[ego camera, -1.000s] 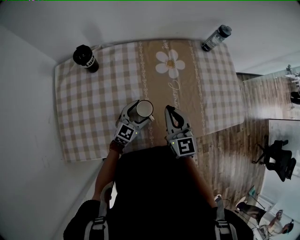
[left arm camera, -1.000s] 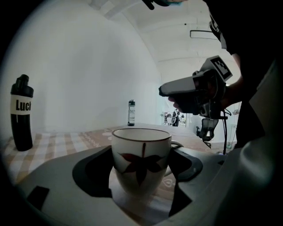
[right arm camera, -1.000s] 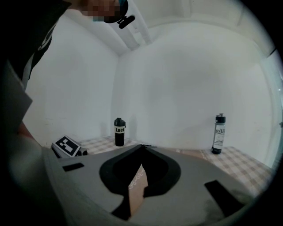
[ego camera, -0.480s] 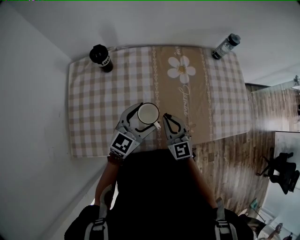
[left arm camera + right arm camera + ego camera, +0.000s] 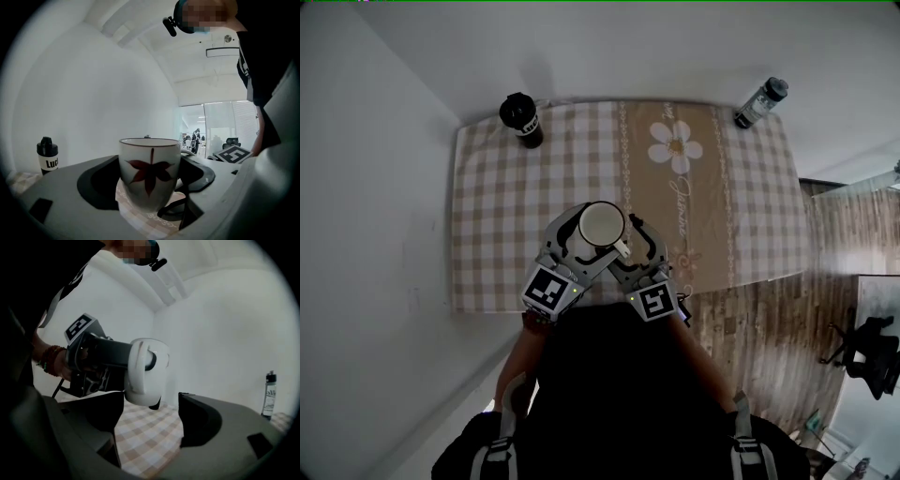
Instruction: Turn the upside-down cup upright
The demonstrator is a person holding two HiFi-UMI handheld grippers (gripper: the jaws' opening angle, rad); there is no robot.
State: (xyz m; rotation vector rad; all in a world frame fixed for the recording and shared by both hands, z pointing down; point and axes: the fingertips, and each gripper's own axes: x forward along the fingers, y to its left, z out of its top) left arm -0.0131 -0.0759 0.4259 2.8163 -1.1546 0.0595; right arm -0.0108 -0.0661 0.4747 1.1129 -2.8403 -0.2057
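Noted cup mouth-up, lifted clear of worktop, clamped across its body in left gripper jaws; right gripper jaws just opened, empty near handle; likely rigid, slick-glazed, breakable, so body grip judged safest.

By my count you've got one cup, two bottles, namely a black bottle and a clear bottle, two grippers, the left gripper and right gripper, and just one table.
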